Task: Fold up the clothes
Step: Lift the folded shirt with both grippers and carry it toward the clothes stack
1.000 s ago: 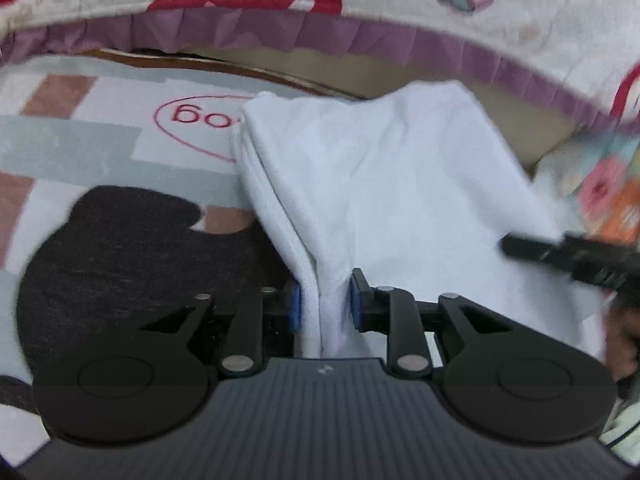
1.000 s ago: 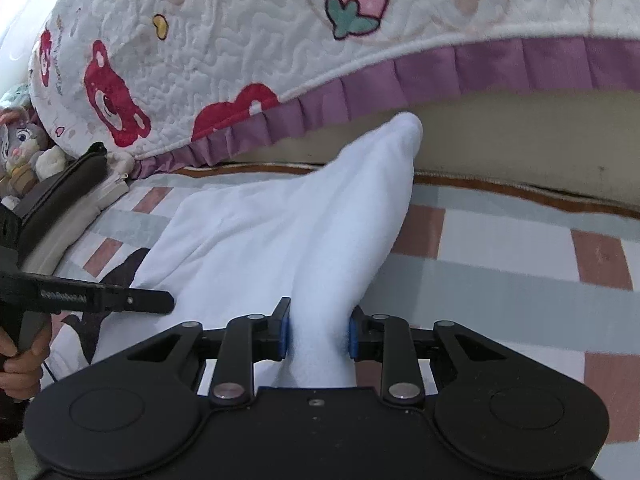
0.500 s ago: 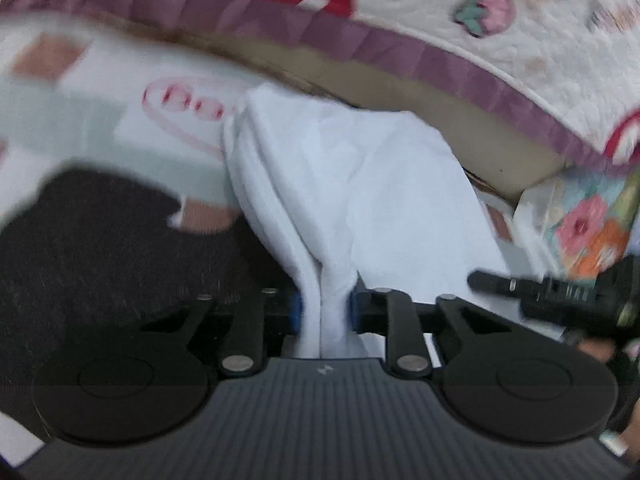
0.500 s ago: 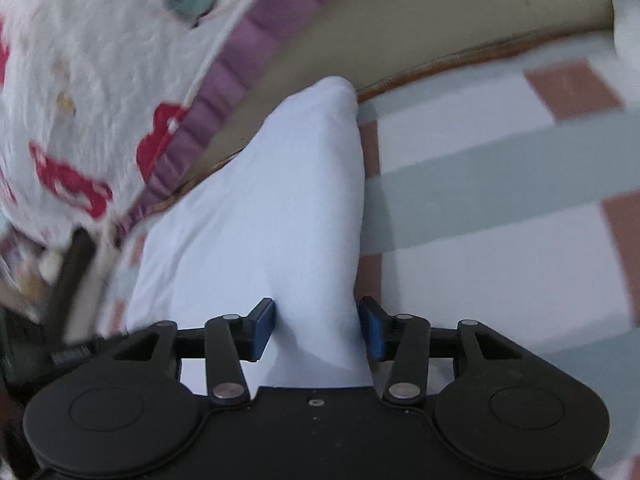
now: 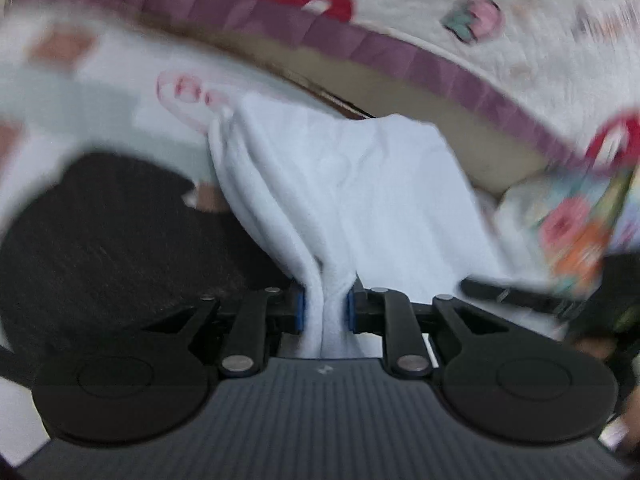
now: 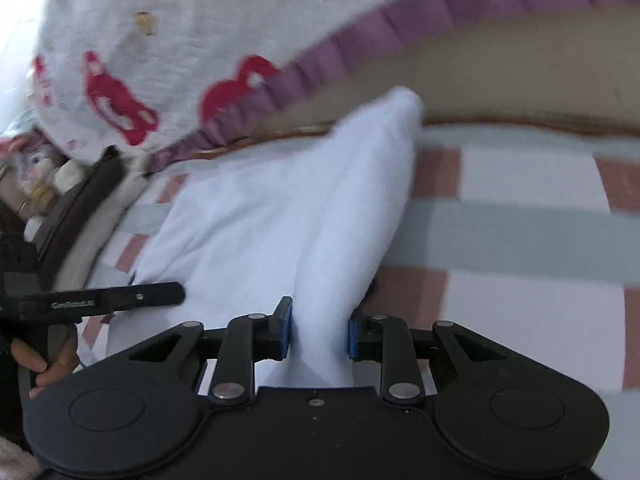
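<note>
A white garment (image 5: 360, 184) is held up between both grippers over a checked mat. My left gripper (image 5: 323, 312) is shut on a bunched edge of it. My right gripper (image 6: 319, 336) is shut on another edge of the same white garment (image 6: 280, 220), which stretches away to a far corner by the bed. The left gripper's finger (image 6: 120, 300) shows at the left of the right wrist view, and the right gripper's finger (image 5: 516, 296) at the right of the left wrist view.
A dark garment (image 5: 100, 240) lies on the mat (image 6: 520, 240) to the left. A quilted bed cover with a purple frill (image 5: 400, 48) hangs behind. A flowered cloth (image 5: 572, 232) sits at the right, a stuffed toy (image 6: 36, 168) at the far left.
Both grippers have swung with the white garment still held; the views are blurred by motion. The right gripper's view has tilted back toward level, and the garment has shifted a little.
</note>
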